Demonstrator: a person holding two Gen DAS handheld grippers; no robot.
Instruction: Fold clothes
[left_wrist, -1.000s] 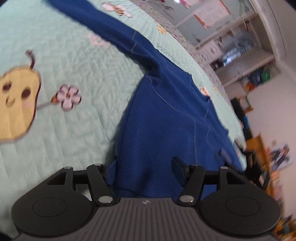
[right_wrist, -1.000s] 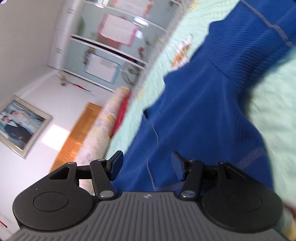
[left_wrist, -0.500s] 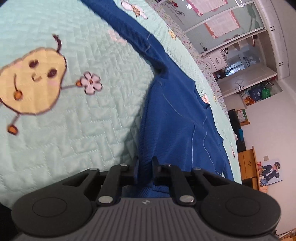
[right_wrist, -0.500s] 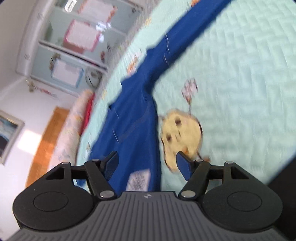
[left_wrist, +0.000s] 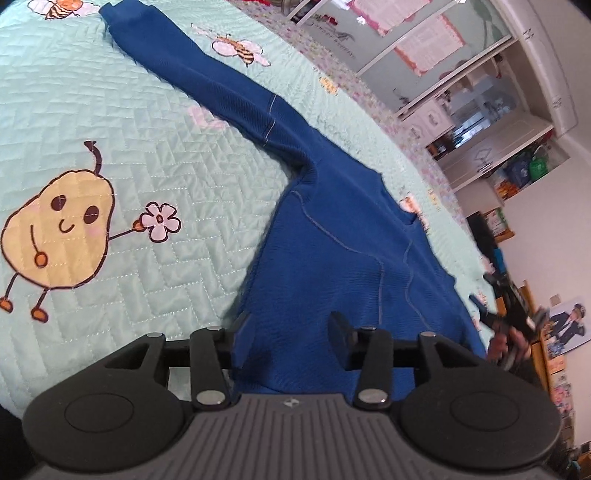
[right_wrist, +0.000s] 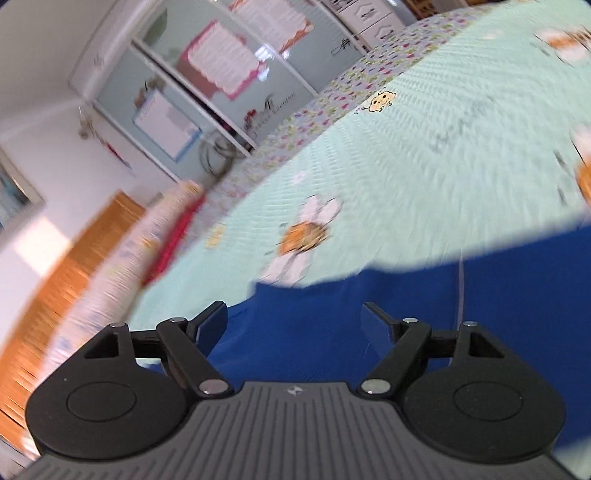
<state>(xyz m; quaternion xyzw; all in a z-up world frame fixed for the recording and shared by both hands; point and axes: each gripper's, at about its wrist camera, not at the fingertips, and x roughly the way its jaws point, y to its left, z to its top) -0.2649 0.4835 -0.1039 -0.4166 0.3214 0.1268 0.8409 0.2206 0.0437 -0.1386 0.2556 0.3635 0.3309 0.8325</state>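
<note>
Open quilt (left_wrist: 155, 122) left of blue sweater (left_wrist: 332, 258), flat, nothing standing on it; far quilt beyond sweater's edge likewise free; wardrobe (right_wrist: 221, 85) and pillows (right_wrist: 122, 258) stand only past the bed's edges

Mint quilted bedspread (left_wrist: 192, 155) with cartoon pear (left_wrist: 55, 240), embroidered bee (left_wrist: 240, 50), glass-fronted cabinet (right_wrist: 221, 85), wooden headboard (right_wrist: 62, 273)

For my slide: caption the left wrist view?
Blue sweater spread on a green quilt, one sleeve stretched out, open left hand-held gripper above its hem.
</note>
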